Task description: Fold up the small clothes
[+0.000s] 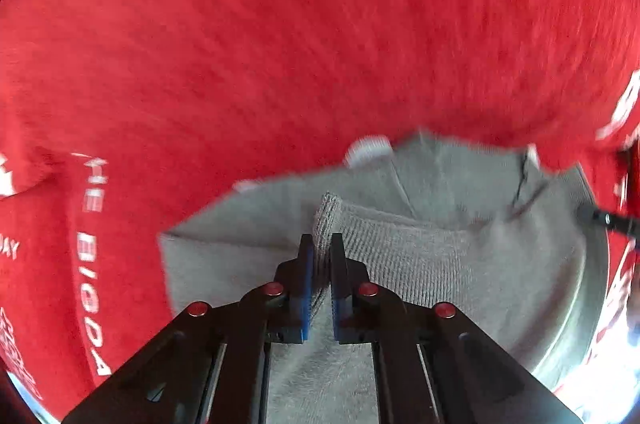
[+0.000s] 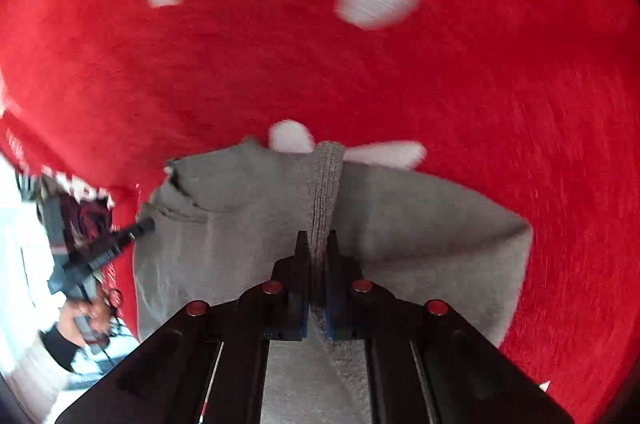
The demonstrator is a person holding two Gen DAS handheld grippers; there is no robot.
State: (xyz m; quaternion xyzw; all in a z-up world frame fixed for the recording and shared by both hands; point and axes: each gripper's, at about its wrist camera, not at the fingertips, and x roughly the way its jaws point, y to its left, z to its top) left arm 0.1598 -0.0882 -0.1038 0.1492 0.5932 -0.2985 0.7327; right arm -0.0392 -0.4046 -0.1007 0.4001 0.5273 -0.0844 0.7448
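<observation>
A small grey garment (image 1: 460, 216) with a ribbed hem hangs over a red cloth. My left gripper (image 1: 320, 244) is shut on its ribbed edge (image 1: 326, 220). In the right wrist view the same grey garment (image 2: 420, 224) hangs below me, and my right gripper (image 2: 318, 244) is shut on another part of the ribbed band (image 2: 325, 183). White tabs (image 2: 290, 137) show at the garment's far edge. The left gripper's body (image 2: 100, 252) and the hand holding it appear at the left of the right wrist view.
A red cloth with white lettering (image 1: 280, 23) covers the surface under the garment and fills both views (image 2: 440, 71). A bright area (image 2: 16, 264) lies beyond the cloth's edge at the left of the right wrist view.
</observation>
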